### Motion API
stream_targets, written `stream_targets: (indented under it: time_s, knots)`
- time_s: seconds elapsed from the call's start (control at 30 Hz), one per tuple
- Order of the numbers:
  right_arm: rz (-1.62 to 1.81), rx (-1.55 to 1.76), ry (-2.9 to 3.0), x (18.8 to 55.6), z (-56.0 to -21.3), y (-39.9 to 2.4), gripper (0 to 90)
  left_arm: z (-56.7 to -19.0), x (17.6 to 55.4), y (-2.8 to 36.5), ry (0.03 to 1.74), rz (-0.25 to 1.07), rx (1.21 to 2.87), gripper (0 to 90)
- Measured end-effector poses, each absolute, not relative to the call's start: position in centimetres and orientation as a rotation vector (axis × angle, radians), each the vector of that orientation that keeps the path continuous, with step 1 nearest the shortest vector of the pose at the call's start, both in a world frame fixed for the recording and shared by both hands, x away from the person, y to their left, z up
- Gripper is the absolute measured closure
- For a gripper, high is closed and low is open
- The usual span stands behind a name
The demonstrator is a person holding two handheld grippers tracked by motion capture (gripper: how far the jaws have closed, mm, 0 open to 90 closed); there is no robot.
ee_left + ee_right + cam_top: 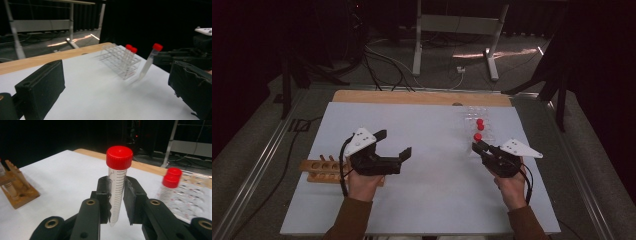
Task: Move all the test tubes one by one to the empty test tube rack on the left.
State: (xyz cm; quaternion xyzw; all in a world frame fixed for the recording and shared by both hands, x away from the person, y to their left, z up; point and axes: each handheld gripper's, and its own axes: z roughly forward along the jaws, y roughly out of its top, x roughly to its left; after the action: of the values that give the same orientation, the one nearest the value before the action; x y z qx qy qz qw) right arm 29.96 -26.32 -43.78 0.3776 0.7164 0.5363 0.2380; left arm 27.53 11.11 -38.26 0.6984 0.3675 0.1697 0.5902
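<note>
Wooden rack (319, 170) sits at the left edge of the surface (427, 200), its round holes showing, and just right of it the left claw (394, 142) hangs released, jaws spread wide with nothing between them. Across the middle the white sheet lies bare. Toward the right edge, the right claw (476, 145) is clenched on a red-capped tube (117, 182), gripping the clear barrel about halfway down, below the cap and above the tapered tip; the tube stands nearly upright between the pads, its tip apparently just off the sheet. Just beyond it, near the far right corner, a clear plastic rack (479, 122) holds two more red-capped tubes (480, 124).

The held tube looks like thin, stiff plastic, apparently empty and so likely very light. Its smooth round wall could slip or swivel between flat pads, so a firm hold on the straight graduated section seems the best place; gripping the cap risks loosening it, and the cone offers no flat bearing. Hard squeezing probably would not crack it, but it could pop sideways. The clear rack also looks light and may shift if nudged.
</note>
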Motion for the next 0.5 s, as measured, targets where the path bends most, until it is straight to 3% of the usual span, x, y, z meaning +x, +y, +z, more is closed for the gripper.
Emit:
stream_targets:
  time_s: [0.5]
  knots:
    - [1.480,0.977,2.040,29.5,-44.1,-24.2,74.6,-39.6,29.7,5.1,0.817,0.318,1.702,5.3]
